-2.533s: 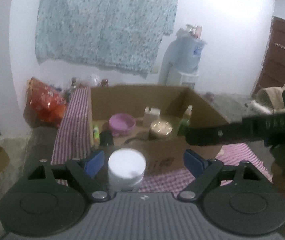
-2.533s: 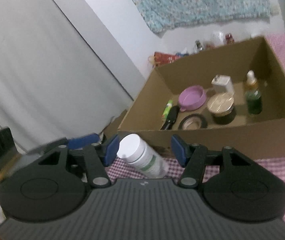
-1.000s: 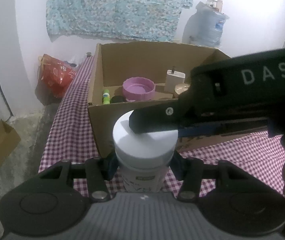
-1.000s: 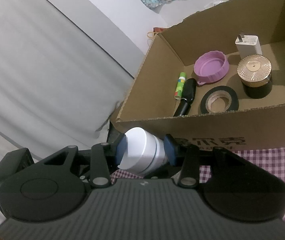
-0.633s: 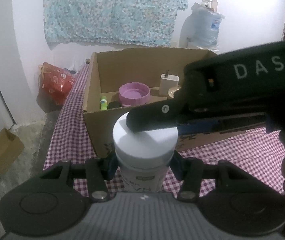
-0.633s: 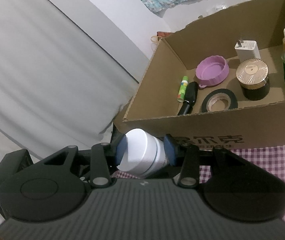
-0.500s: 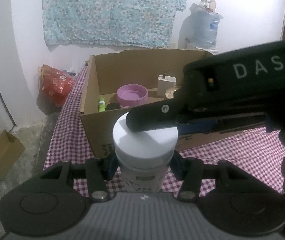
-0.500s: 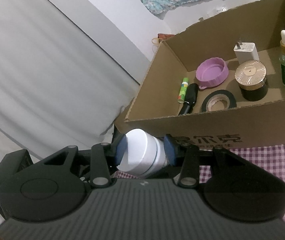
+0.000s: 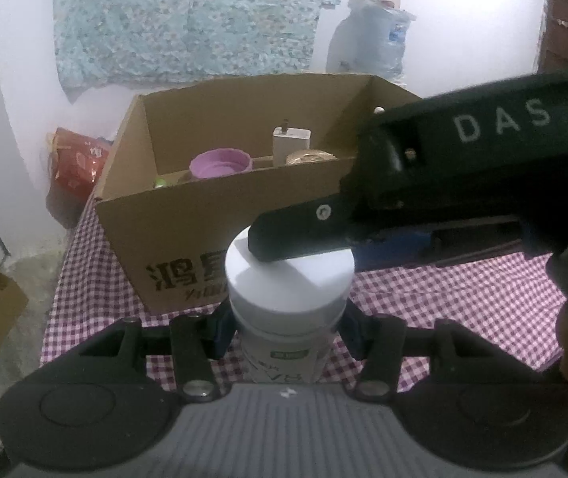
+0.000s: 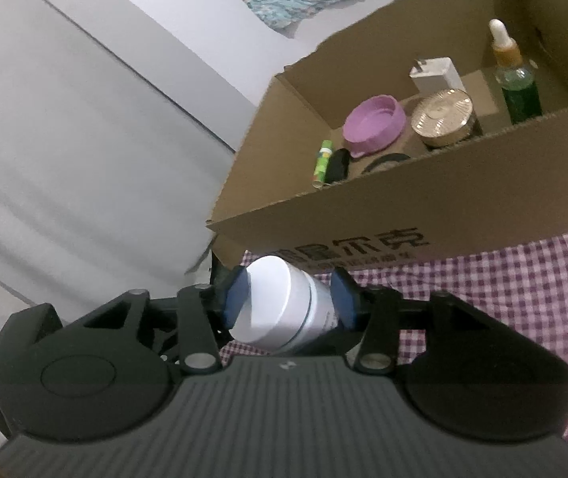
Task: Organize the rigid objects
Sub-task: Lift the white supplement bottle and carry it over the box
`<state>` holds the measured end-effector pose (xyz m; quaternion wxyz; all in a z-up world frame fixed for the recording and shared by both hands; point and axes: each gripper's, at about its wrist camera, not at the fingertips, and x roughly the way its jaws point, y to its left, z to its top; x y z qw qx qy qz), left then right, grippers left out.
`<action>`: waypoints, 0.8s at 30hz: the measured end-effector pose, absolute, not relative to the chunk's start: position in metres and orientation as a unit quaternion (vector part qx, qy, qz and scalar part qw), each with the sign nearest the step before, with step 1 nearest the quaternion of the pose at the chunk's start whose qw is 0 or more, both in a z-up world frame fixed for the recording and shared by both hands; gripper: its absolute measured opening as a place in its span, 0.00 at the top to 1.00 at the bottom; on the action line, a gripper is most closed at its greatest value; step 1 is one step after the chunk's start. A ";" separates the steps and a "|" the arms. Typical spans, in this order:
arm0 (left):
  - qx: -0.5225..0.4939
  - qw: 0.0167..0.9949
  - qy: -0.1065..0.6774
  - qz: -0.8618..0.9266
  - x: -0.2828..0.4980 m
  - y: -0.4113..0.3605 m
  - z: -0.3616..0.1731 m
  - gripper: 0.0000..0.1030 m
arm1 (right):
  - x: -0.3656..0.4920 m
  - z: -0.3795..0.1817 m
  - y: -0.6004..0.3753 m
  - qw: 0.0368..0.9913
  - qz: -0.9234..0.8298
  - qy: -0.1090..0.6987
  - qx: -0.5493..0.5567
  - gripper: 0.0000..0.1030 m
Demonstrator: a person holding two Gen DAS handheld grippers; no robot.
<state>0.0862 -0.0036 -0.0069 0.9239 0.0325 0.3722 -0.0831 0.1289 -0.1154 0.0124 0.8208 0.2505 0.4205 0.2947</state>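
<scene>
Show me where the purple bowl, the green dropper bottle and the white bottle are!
purple bowl (image 10: 375,125), right wrist view, on its inner hollow.
green dropper bottle (image 10: 517,87), right wrist view, on its green glass body.
white bottle (image 9: 290,283), left wrist view, on its white cap.

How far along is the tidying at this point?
Done: the purple lid, gold-lidded jar, dropper bottle and charger sit in the cardboard box. In hand: the left gripper is clamped on the white-capped bottle, in front of the box; the right gripper's jaws, around its cap, have just been opening. Left: the bottle has yet to go in.
</scene>
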 end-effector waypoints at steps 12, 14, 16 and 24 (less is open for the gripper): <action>0.026 0.920 0.381 -0.083 0.092 -0.005 -0.014 0.47 | 0.130 0.005 -0.122 0.814 0.286 0.428 0.268 0.44; 0.024 0.920 0.382 -0.083 0.093 -0.005 -0.015 0.47 | 0.131 0.004 -0.122 0.812 0.287 0.429 0.271 0.43; 0.022 0.920 0.383 -0.083 0.096 -0.004 -0.015 0.47 | 0.131 0.002 -0.122 0.809 0.288 0.431 0.276 0.43; 0.022 0.924 0.374 -0.079 0.095 -0.004 -0.018 0.48 | 0.131 0.000 -0.121 0.803 0.295 0.432 0.286 0.45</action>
